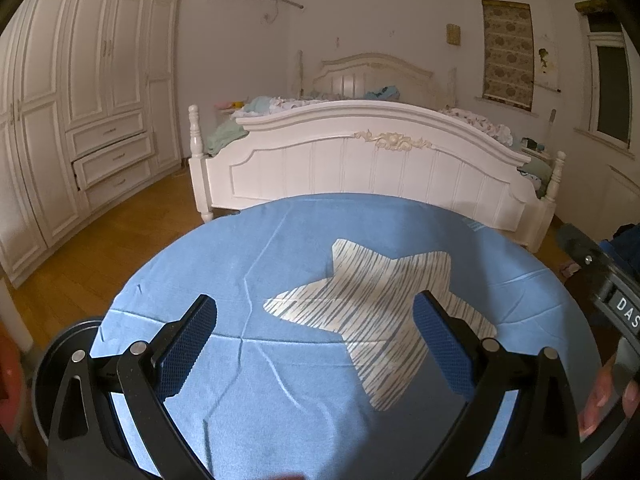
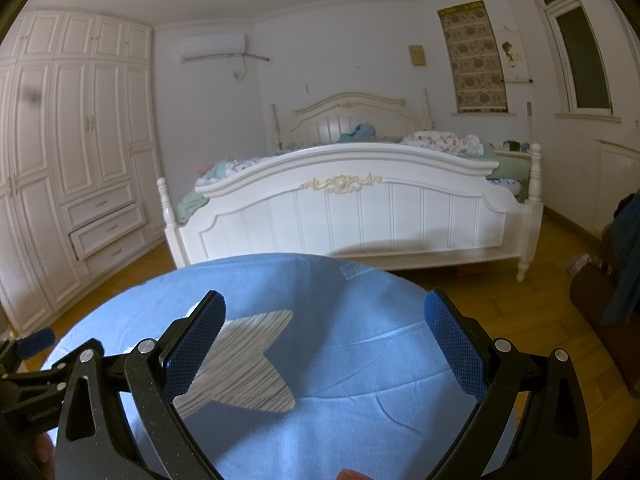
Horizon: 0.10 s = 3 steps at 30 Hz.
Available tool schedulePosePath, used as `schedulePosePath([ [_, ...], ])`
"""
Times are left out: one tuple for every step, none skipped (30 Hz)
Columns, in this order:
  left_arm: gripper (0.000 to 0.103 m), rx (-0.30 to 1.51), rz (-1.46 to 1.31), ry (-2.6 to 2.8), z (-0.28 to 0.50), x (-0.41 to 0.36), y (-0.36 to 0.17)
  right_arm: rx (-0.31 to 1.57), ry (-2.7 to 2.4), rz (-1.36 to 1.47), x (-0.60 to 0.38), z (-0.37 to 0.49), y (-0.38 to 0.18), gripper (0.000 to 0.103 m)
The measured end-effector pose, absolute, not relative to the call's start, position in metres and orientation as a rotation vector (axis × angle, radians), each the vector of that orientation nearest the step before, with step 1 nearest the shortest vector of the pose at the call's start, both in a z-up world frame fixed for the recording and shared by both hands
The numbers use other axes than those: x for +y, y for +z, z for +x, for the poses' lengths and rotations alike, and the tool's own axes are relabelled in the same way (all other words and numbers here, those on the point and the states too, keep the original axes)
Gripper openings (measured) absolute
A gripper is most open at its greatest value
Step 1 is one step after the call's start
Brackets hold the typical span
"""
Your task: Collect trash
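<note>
The fingers (image 1: 198,344) of the left gripper (image 1: 316,344) stand wide apart with nothing between them, their blue ribbed pads facing each other above a round desk (image 1: 200,264) covered in a blue cloth. The right gripper (image 2: 326,346) hangs the same way, its fingers (image 2: 454,348) spread wide and empty over the near right part of the same desk. Both point forward and slightly downward toward the bed (image 2: 352,208).

A pale star shape (image 1: 372,320) with grey stripes lies flat on the cloth; in the right wrist view the left finger covers part of it. No trash can be made out on the desk in either view. At the right edge of the left wrist view the other gripper's black body and fingertips of a hand (image 1: 608,396) show, cut off by the frame. A dark round thing (image 1: 64,360) beside the desk at lower left is mostly hidden behind the gripper.

The cloth is creased with fold lines. Beyond it stands a white wooden bed heaped with crumpled bedding, on a yellowish wooden floor (image 2: 512,320). A tall white wardrobe (image 2: 80,152) fills the left wall, one drawer slightly open. An air conditioner (image 2: 212,48) hangs on the far wall, and a patterned blind (image 2: 474,56) covers a window.
</note>
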<state>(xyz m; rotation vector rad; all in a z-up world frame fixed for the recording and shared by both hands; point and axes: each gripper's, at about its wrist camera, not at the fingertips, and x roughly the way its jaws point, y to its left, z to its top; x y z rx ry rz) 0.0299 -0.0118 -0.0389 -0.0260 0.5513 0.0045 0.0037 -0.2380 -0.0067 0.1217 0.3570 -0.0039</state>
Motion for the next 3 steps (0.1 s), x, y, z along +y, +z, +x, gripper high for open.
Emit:
schedulePosePath([
  [0.098,0.555,-0.029,0.003,0.0305,-0.0112,-0.0393,0.356,-0.004,0.122,-0.2374,0.0038,-0.0062,0.098],
  [0.098,0.560,-0.033,0.004,0.0313,-0.0103,-0.0397,0.357,-0.004,0.122,-0.2373,0.0038,-0.0061,0.098],
  [0.098,0.569,-0.035,0.006,0.0331,-0.0094,-0.0406,0.360,-0.005,0.122,-0.2374,0.0033,-0.0066,0.098],
])
